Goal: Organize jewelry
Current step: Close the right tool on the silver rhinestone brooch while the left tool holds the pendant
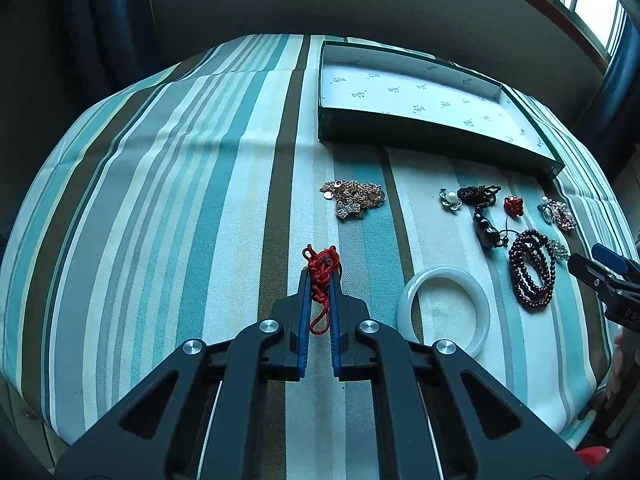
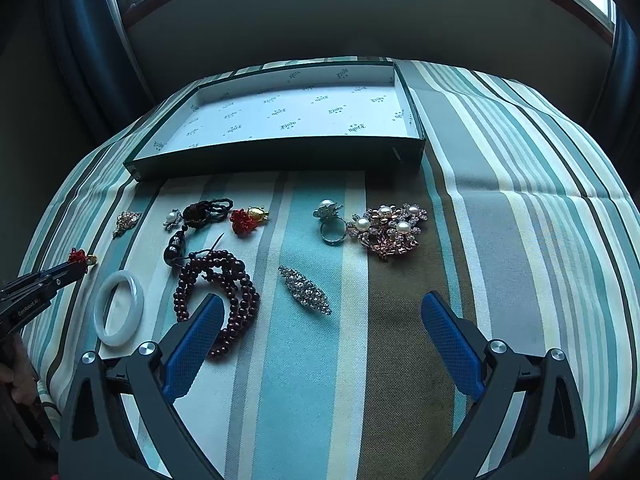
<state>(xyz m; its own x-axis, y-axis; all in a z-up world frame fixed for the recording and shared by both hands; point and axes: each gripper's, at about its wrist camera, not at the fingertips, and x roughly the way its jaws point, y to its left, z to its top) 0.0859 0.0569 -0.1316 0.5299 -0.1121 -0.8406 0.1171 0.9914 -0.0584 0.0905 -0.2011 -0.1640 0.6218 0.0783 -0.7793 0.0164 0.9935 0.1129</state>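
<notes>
Tilting downward, left tool (image 1: 320,276) clamping red cord (image 1: 321,270)

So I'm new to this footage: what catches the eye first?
The left gripper shut on a red cord knot on the striped cloth. To its right lie a white bangle and dark beads; the box behind holds nothing.

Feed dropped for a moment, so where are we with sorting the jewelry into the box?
Nothing looks done: the box holds no jewelry. In hand: the left hand-held gripper is shut on the red knotted cord. The right hand-held gripper is open, holding nothing. Left on the striped cloth: white bangle, dark bead bracelet, pearl ring, pearl brooch, crystal clip and smaller pieces.
</notes>
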